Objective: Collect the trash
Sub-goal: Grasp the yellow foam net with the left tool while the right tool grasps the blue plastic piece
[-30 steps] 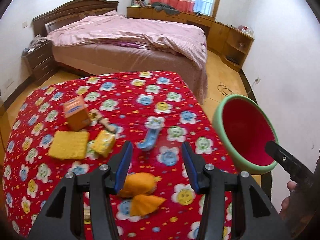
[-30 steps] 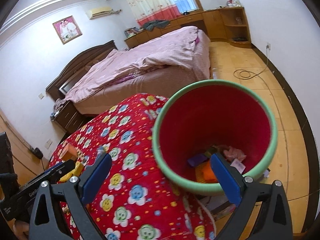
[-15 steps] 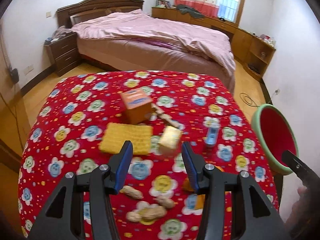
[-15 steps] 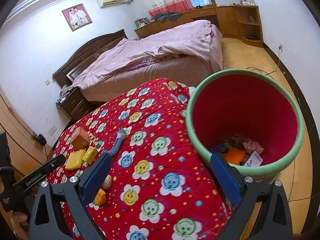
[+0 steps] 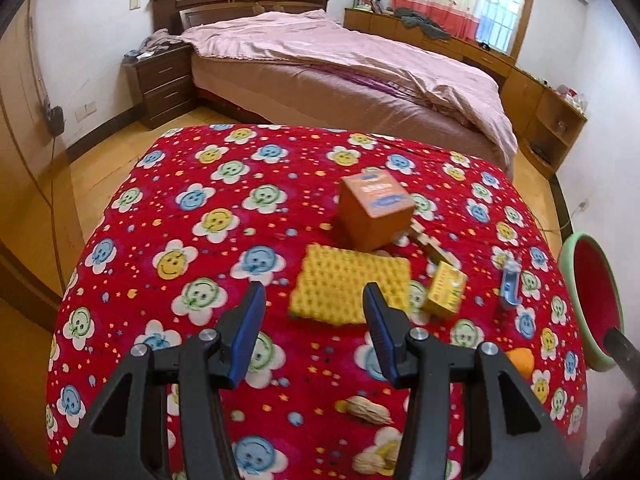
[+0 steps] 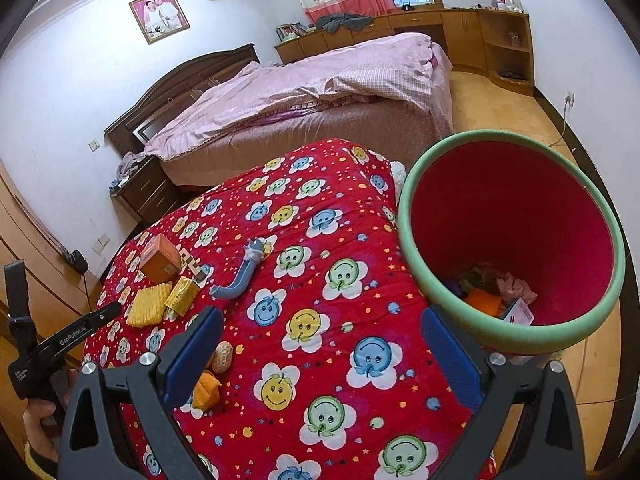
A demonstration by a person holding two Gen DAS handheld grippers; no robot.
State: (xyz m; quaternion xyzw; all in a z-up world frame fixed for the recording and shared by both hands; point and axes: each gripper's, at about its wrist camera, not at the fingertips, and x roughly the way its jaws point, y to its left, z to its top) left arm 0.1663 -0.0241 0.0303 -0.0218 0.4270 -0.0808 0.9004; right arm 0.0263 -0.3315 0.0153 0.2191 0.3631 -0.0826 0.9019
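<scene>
The trash lies scattered on a table under a red flowered cloth [image 5: 224,184]. Nearest the left gripper [image 5: 312,312] is one yellow waffle-textured sponge [image 5: 348,288], lying flat just beyond the fingertips and framed between them — a likely next pick, I judge. Behind it one orange carton [image 5: 376,210] stands tilted on an edge, with a pale wooden piece [image 5: 430,242] beside it; to the right lie one small yellow box [image 5: 446,294] and one blue curved plastic piece [image 5: 510,284]. Closer in sit three peanut shells [image 5: 368,410], as far as the blur allows, and one orange peel [image 5: 520,362].

The left gripper's jaws are parted with nothing between the pads. The right gripper [image 6: 320,344] is likewise spread wide and empty, hovering over the cloth's near edge.

One red bin with a green rim [image 6: 412,208] sits just off the table's right edge, mouth tipped toward the cloth — handy for dropping things in. It already holds several scraps, among them an orange piece [image 6: 482,302] and a crumpled pink wad [image 6: 516,286].
</scene>
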